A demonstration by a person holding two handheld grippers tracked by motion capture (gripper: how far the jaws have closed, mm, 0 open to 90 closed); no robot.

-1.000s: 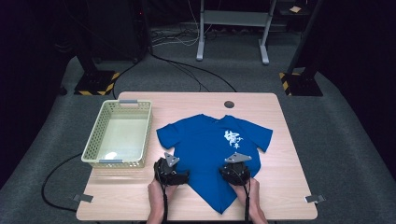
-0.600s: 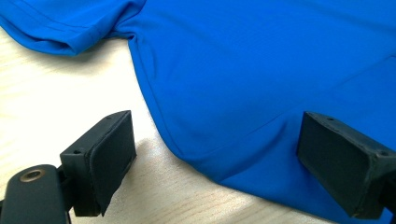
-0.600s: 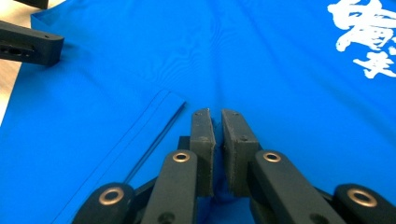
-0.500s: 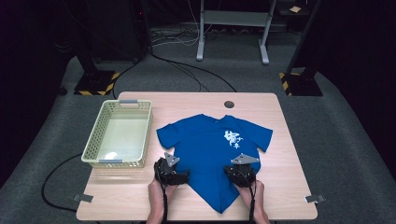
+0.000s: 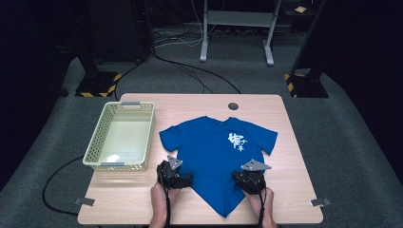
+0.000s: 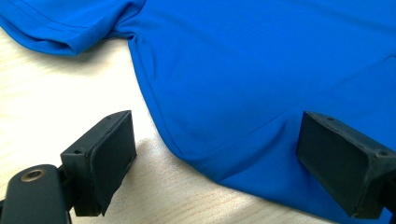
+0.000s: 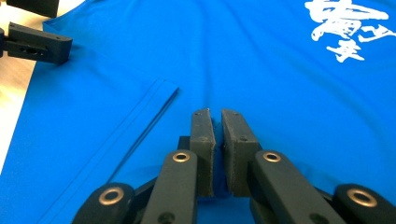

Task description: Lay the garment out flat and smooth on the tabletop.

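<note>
— From above, what's on the table point(image 5: 142, 209)?
— One shirt point(image 5: 214, 156) spread mid-table, one basket point(image 5: 121, 135), two claws.
— Left gripper view?
— Left claw point(image 6: 224, 158) gapes wide astride the hem, gripping nothing.
— Right gripper view?
— Right claw point(image 7: 218, 135), having just closed, pinches a fold of shirt.

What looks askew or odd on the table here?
The blue T-shirt lies skewed, its lower part drawn to a point at the near edge of the table. The basket sits square.

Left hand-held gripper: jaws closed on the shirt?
No, the left hand-held gripper stands wide open, its jaws straddling the blue T-shirt edge.
</note>
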